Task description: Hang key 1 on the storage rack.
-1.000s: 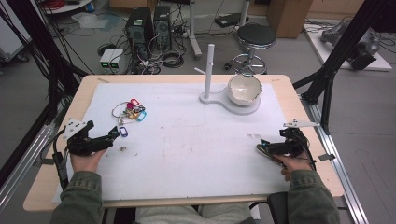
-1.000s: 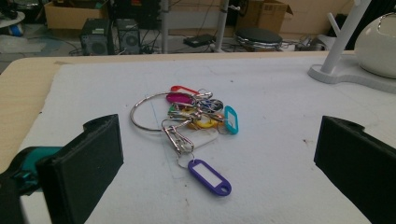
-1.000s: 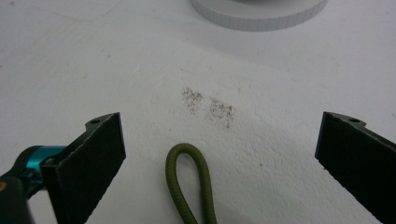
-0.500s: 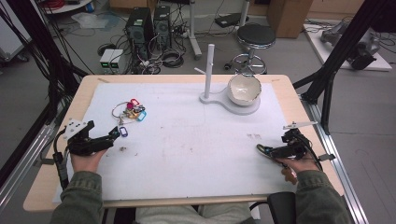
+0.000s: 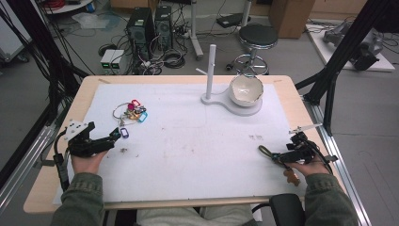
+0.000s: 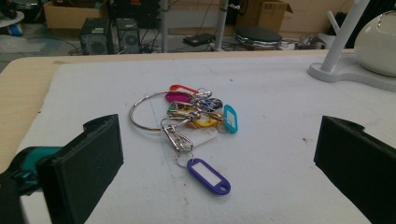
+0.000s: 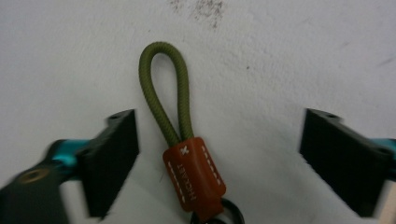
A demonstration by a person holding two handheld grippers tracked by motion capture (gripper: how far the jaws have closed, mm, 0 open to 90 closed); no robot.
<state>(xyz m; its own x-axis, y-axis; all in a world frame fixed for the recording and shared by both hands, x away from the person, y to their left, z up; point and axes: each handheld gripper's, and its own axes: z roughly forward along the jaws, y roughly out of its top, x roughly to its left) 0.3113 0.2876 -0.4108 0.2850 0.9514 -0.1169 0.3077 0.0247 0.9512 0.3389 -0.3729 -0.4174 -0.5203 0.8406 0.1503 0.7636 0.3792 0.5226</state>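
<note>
**Strap between the right claw's jaws, keys ahead of the left**

Nearest first: the right claw (image 7: 219,163) hangs low over the bench with its jaws spread wide, gripping nothing. Between them lies the strap (image 7: 180,135), an olive cord loop with a brown leather tab. Its long axis runs straight away from the claw, loop end far, tab end near, a dark ring just showing at the bottom edge. It sits a little closer to the left-hand jaw in that view. A straight close would, I judge, pinch the tab across its width.

In the high view the right hand (image 5: 308,167) sits near the front right corner of the bench (image 5: 291,89), the strap pointing inward from the claw.

On the other side, the left claw (image 5: 106,140) is open as well, empty. The key bunch (image 6: 196,109) lies ahead of it, centred between the jaws but apart from them; the purple tag (image 6: 208,175) trails nearest, the big ring behind it.

The surface is a white mat (image 5: 188,155), flat, lightly scuffed. Farther back stands a white stand (image 5: 211,70) with a bowl (image 5: 245,89) on its base. Beyond the bench: a stool (image 5: 258,37), computer towers (image 5: 150,23), cables on the floor.
</note>
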